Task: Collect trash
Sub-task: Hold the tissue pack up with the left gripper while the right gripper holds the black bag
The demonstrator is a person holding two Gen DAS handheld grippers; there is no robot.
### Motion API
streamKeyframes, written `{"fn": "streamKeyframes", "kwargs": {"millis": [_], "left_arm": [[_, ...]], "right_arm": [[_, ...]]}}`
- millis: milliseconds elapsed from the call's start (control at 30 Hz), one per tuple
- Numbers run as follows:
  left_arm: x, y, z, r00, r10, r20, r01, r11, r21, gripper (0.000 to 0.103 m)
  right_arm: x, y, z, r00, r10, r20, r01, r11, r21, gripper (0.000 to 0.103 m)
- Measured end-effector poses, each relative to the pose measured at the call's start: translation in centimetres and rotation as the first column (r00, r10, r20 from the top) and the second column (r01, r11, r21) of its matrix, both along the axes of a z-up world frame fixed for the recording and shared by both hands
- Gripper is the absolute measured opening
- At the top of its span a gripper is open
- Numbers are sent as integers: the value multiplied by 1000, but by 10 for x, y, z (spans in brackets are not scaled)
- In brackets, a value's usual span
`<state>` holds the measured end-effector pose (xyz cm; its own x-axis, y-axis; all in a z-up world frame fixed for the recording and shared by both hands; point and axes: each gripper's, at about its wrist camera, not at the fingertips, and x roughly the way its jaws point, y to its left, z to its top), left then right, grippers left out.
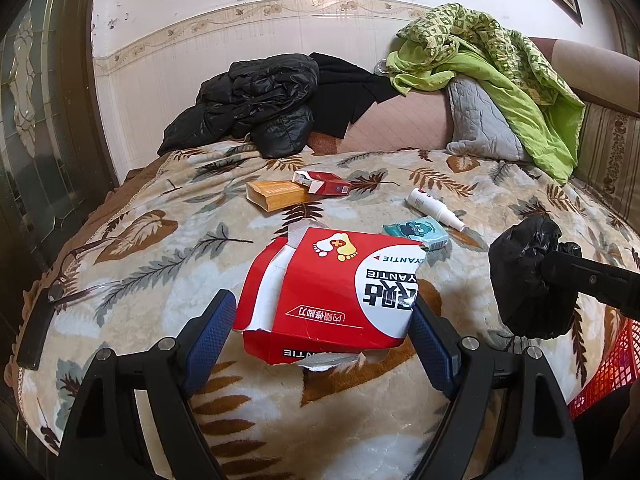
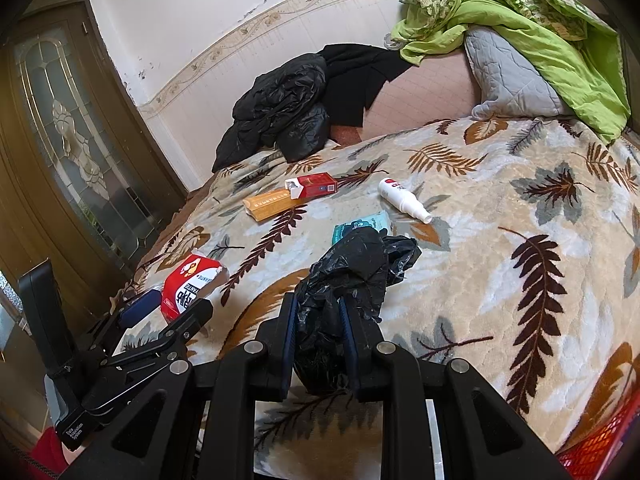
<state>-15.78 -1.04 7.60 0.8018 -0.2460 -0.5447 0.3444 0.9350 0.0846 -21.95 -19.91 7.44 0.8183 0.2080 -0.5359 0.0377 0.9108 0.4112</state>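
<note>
I have the left gripper [image 1: 322, 332] set around the torn red box [image 1: 336, 292] at the near edge of the bed [image 1: 520, 208]; its jaws stand wide with the box between them, the right pad seems to touch the box's side, the left pad is just beside it, and I cannot tell that it is truly gripped. The box looks to rest on the blanket. My right gripper [image 2: 320, 340] is clamped on a crumpled black bag [image 2: 352, 272], held up over the blanket to the right of the box. I judge this as the pick-up step for the box, with the bag meant to receive it. Next I would close the left jaws gently, since the torn card will crush, lift, and bring box and bag together; the bag is bunched, so its mouth must be found first. Farther off lie an orange box [image 1: 276, 195], a red pack [image 1: 324, 183], a white bottle [image 1: 434, 209] and a teal packet [image 1: 418, 233], all untouched.
</note>
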Motion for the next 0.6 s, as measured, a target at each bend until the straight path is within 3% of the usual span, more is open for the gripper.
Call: {"fn": "streamKeyframes", "kwargs": {"millis": [600], "left_arm": [[-3, -4, -2, 1000, -5, -6, 5, 1000, -3, 83]], "right_arm": [[0, -1, 1, 1000, 0, 0, 0, 1000, 2, 22]]}}
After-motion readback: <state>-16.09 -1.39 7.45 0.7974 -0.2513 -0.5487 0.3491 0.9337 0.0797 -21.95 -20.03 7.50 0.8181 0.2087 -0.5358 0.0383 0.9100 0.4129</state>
